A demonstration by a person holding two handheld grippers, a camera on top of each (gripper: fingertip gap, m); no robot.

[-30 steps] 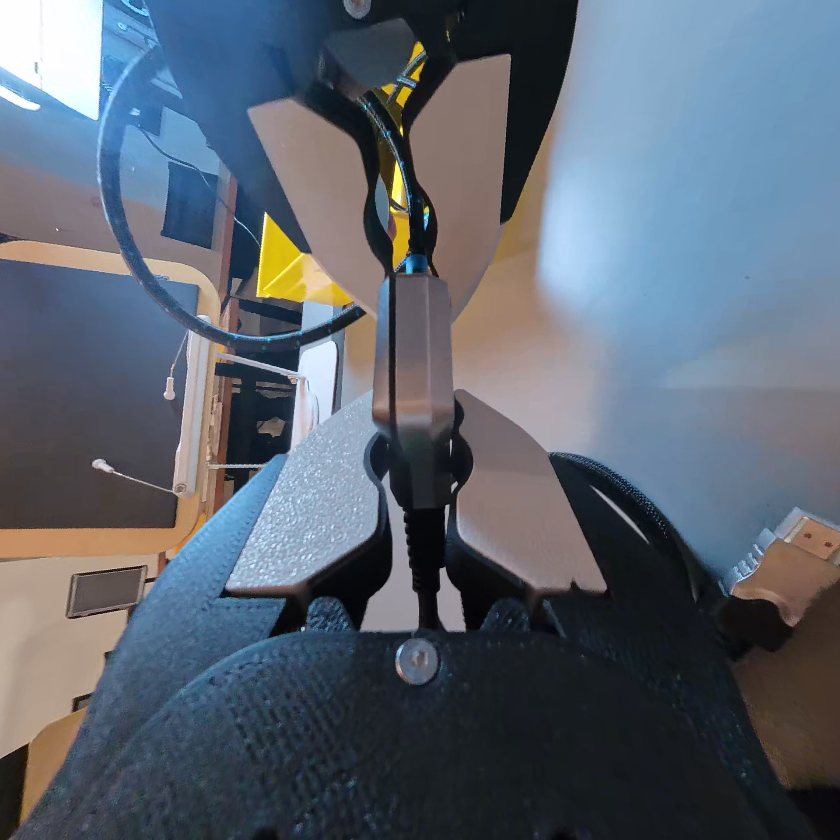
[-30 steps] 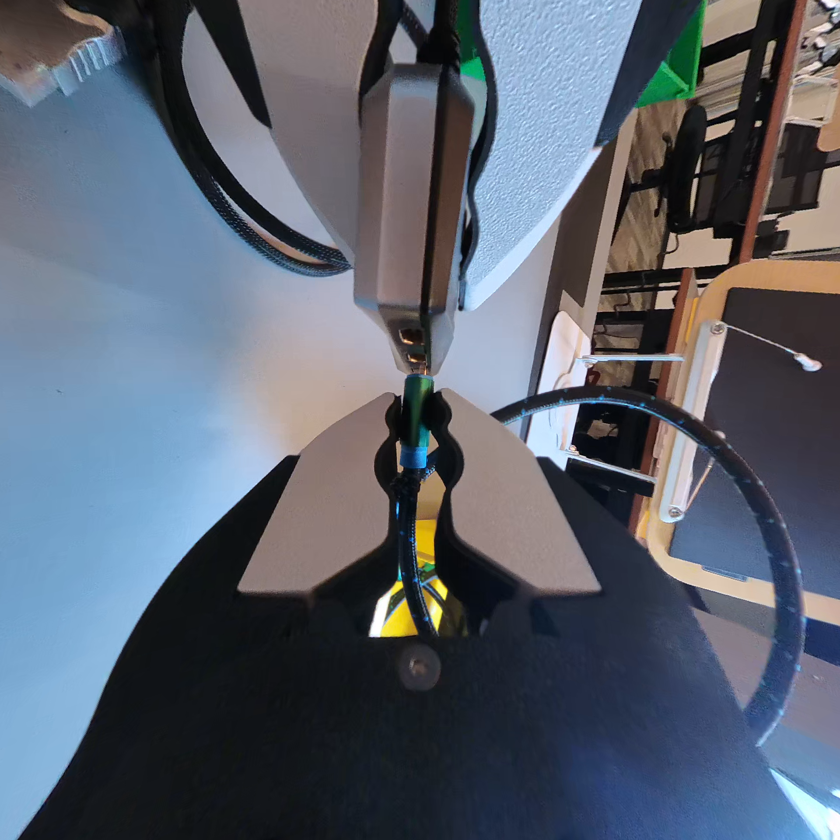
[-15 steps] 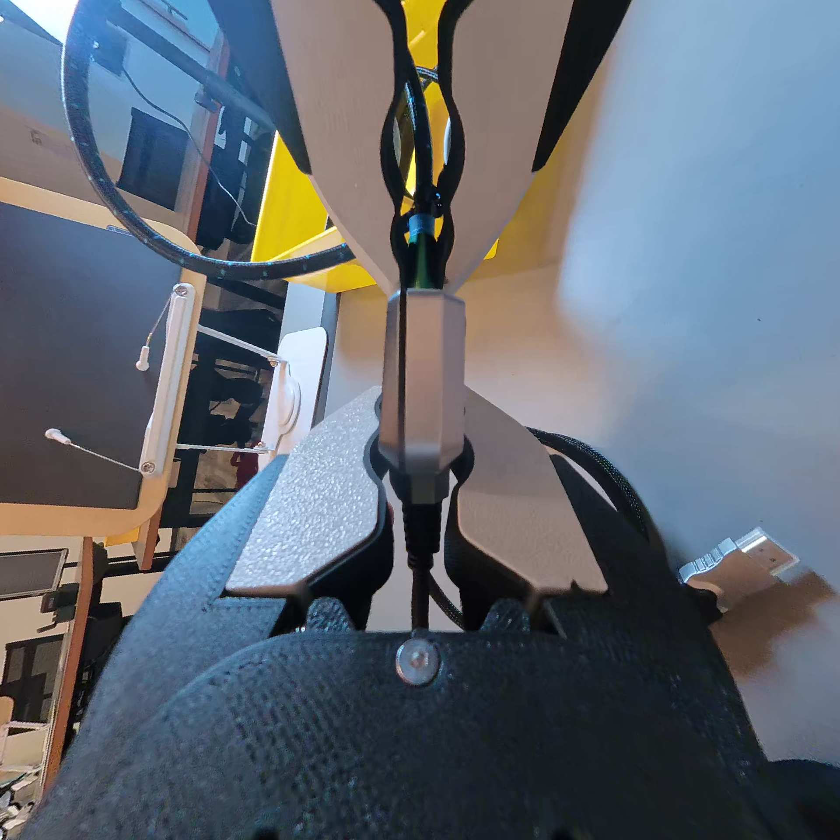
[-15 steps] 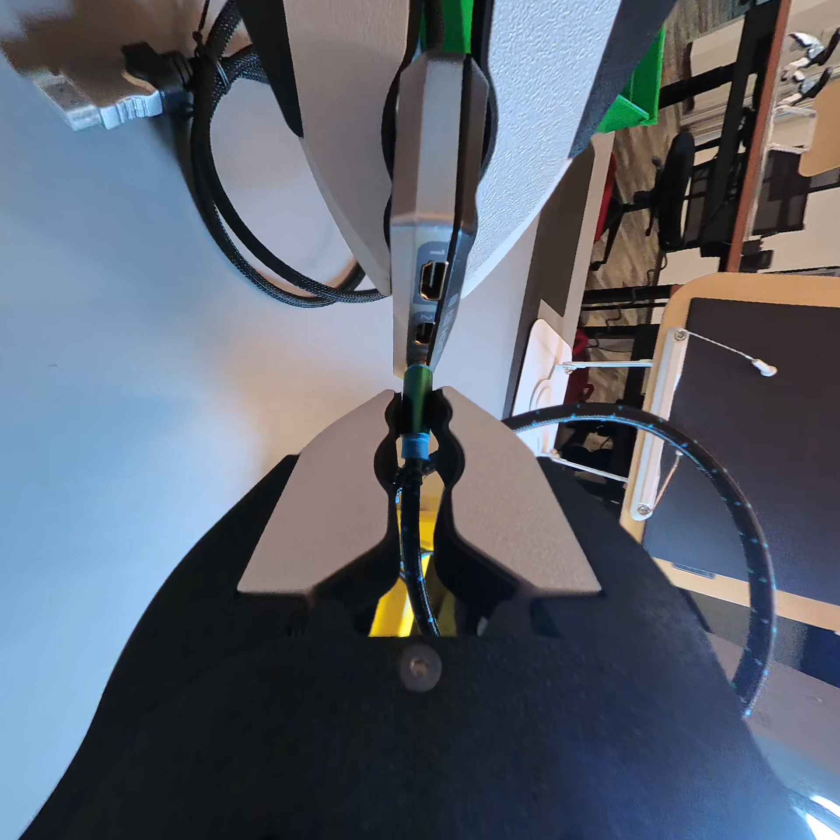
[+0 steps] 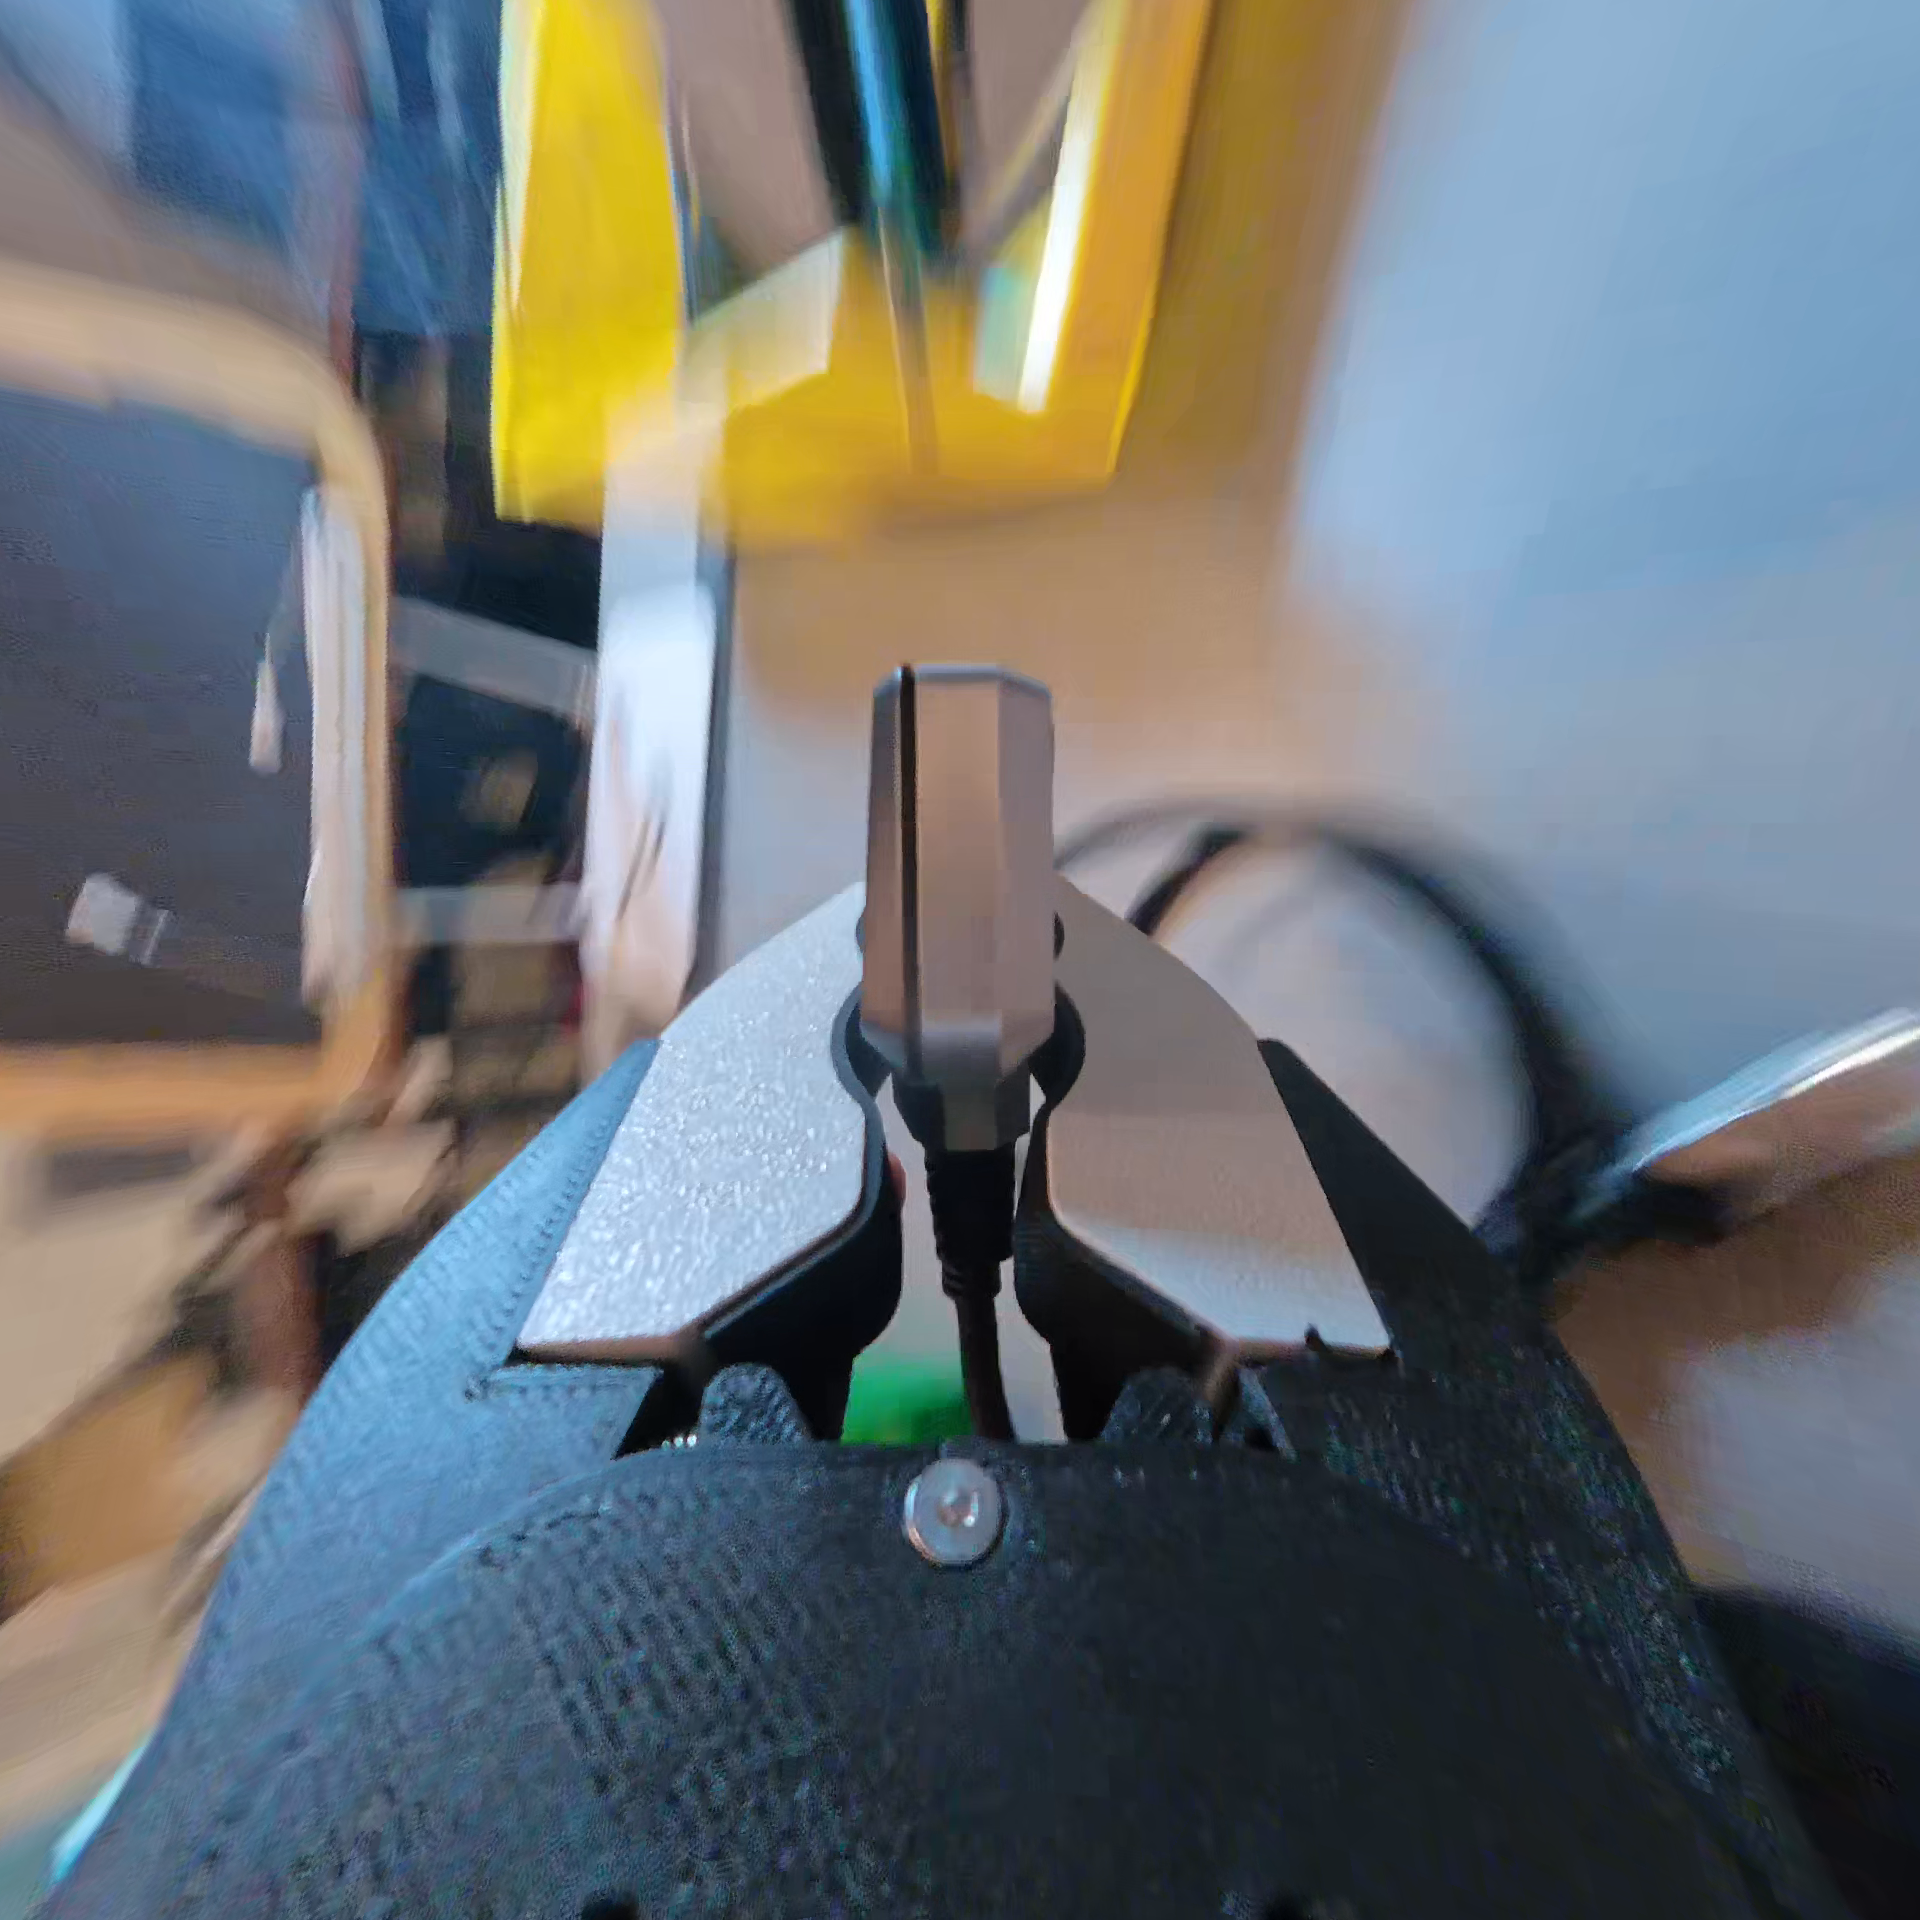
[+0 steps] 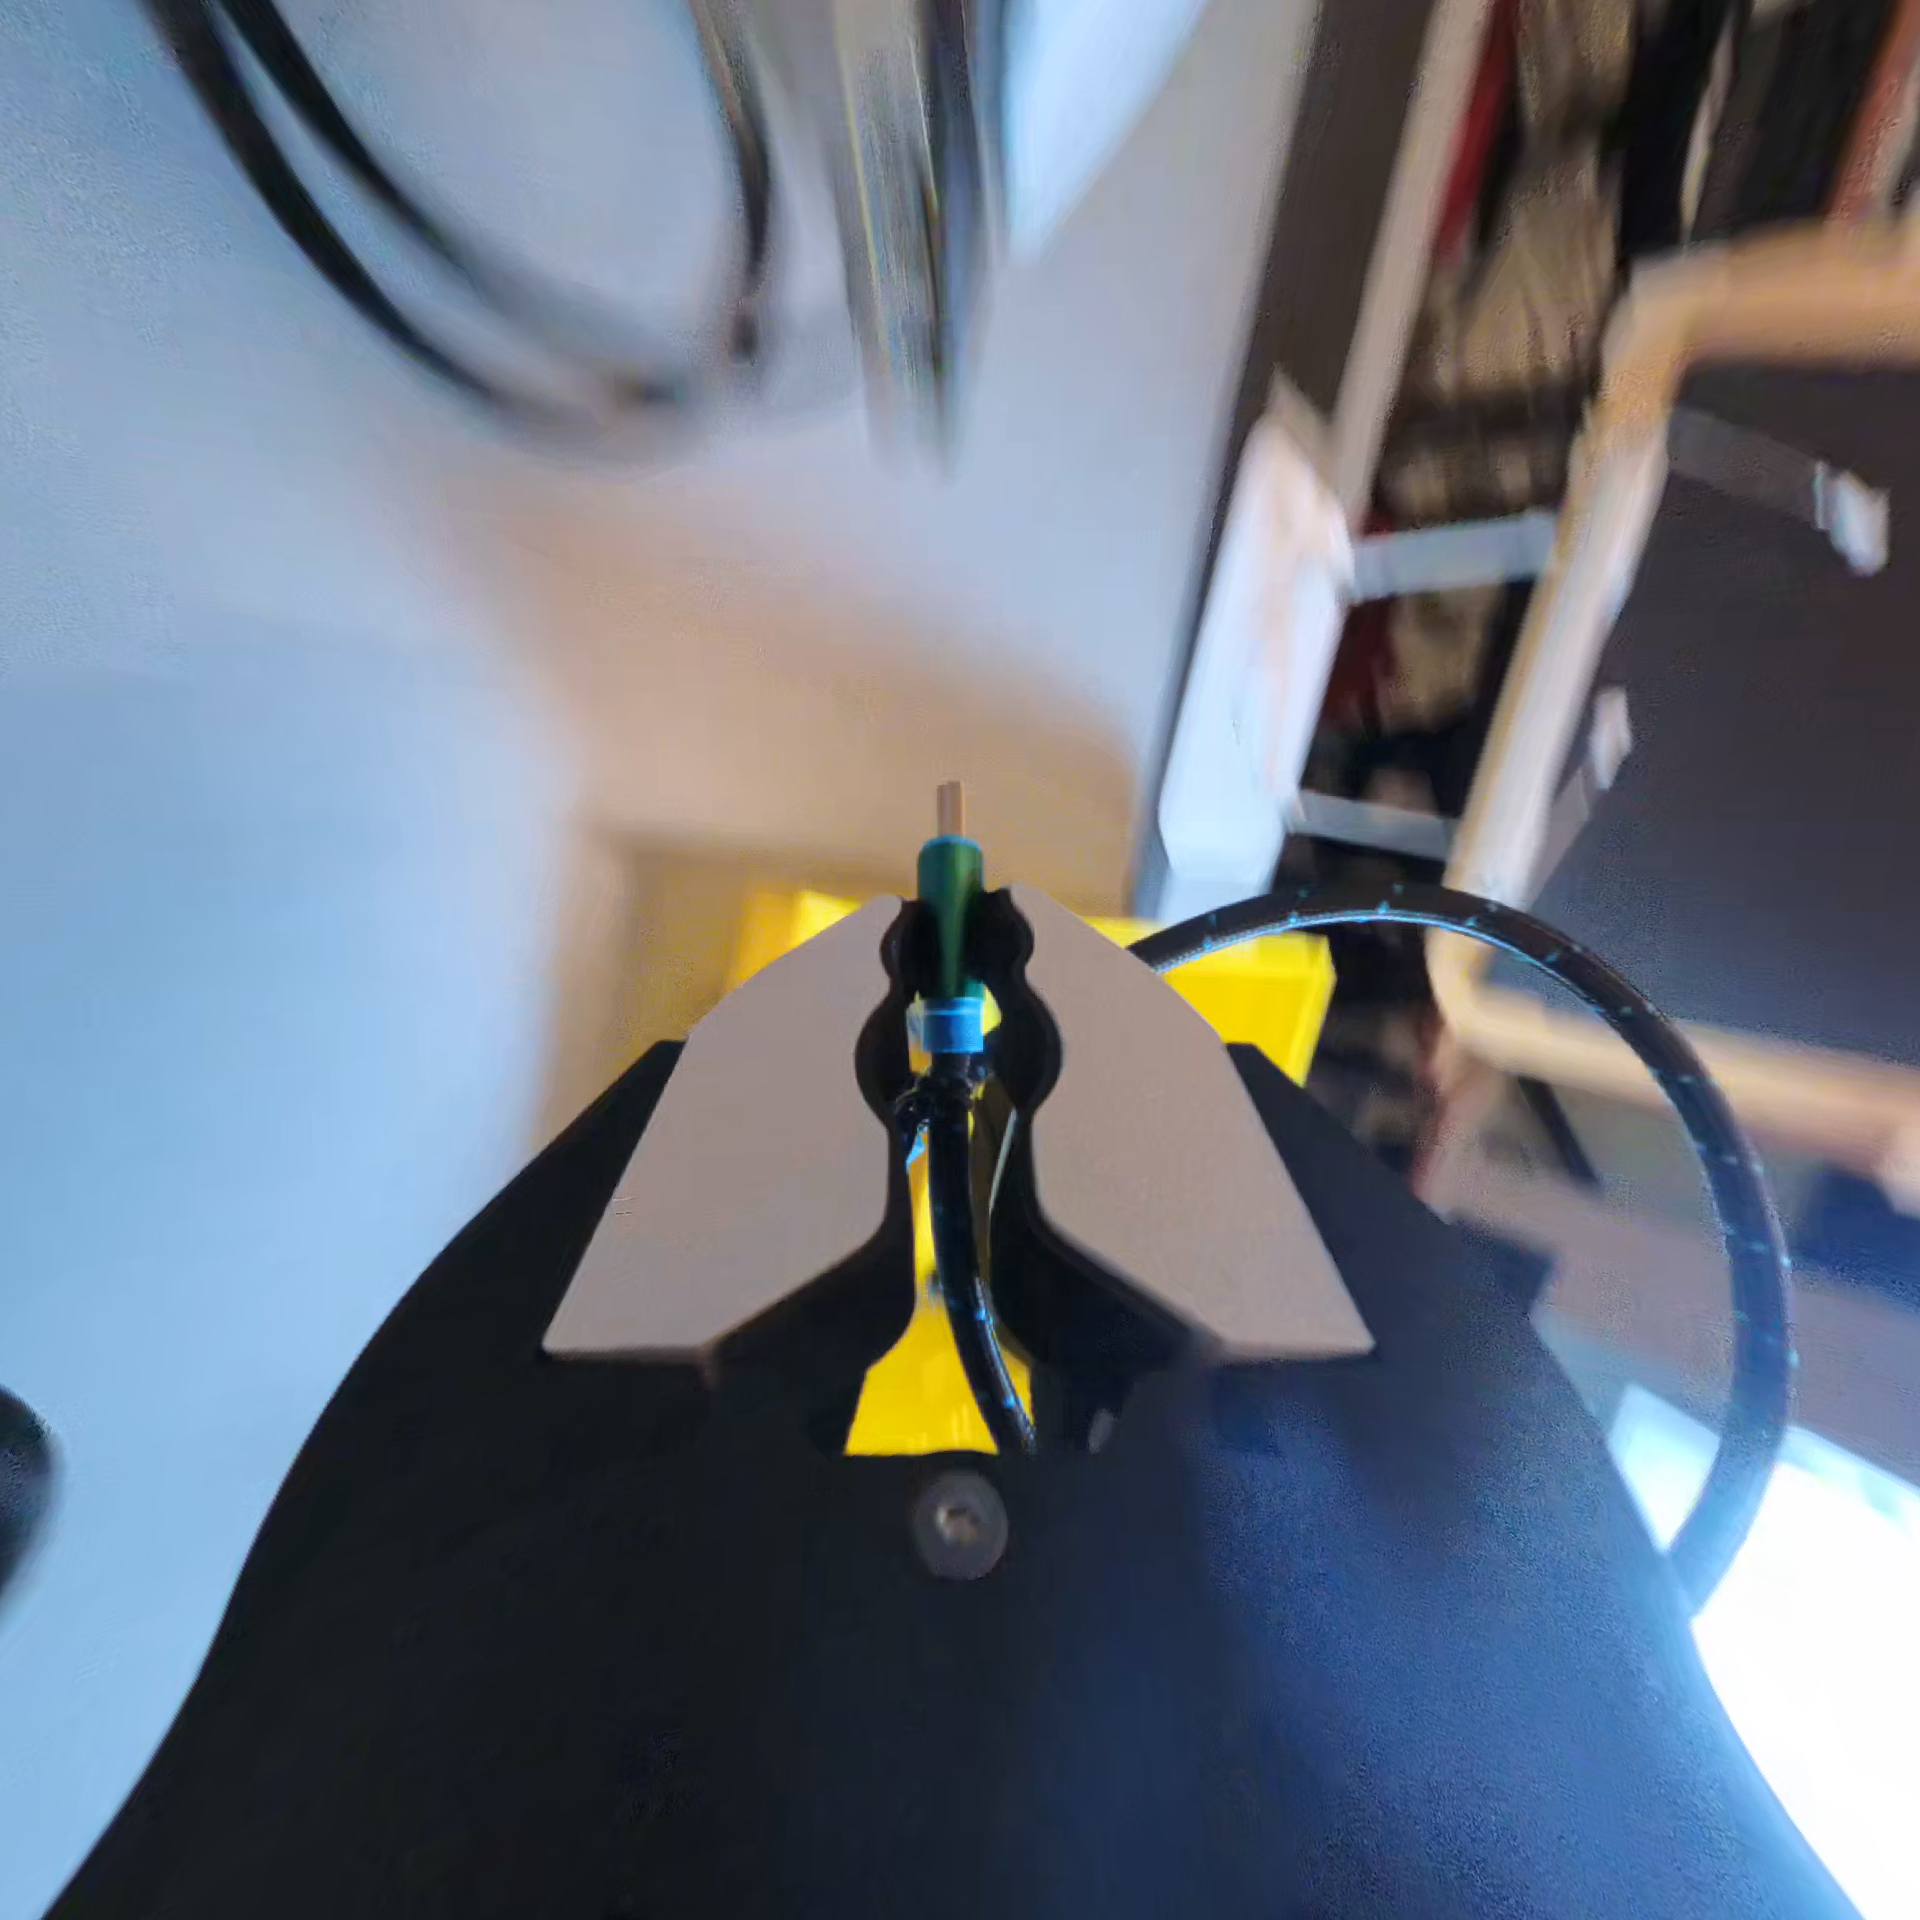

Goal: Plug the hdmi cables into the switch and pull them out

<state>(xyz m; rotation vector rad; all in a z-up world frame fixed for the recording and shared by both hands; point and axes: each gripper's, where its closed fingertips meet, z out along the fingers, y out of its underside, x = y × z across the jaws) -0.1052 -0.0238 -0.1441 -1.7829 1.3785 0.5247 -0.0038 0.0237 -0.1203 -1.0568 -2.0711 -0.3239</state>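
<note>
A: Where does the job stand?

B: The plug is out. The left gripper (image 5: pixel 961 1013) has its jaws closed on the silver switch (image 5: pixel 958 862), which stands up between them with its own black lead (image 5: pixel 971 1236) running back toward the camera. The right gripper (image 6: pixel 956 940) has its jaws clamped on the green-sleeved plug (image 6: pixel 948 914) of the braided cable (image 6: pixel 1662 1091), and the bare metal tip (image 6: pixel 952 808) pokes out in front, touching nothing.

A: So the two are apart?

B: Well apart, I'd say — in the right wrist view the switch is only a blurred silver streak up top. I judge this to be a pull-out step just finished, or the gap before another insertion.

A: What does the next move need?

B: If it's plugging in again, the tip must be lined up square with a port on the switch's end face and pushed straight while the left grip braces it. A tilt could jam the tip at the port's rim.

A: And around them?

B: A pale desk (image 5: pixel 1621 520) lies under both. A second silver connector (image 5: pixel 1766 1101) rests on it at the right of the left view, with a black cable loop (image 5: pixel 1351 842) beside it. A yellow bin (image 6: pixel 1226 987) sits beyond — the rest of the room is motion-blurred, dark panels with light wooden edges (image 6: pixel 1714 831).
</note>
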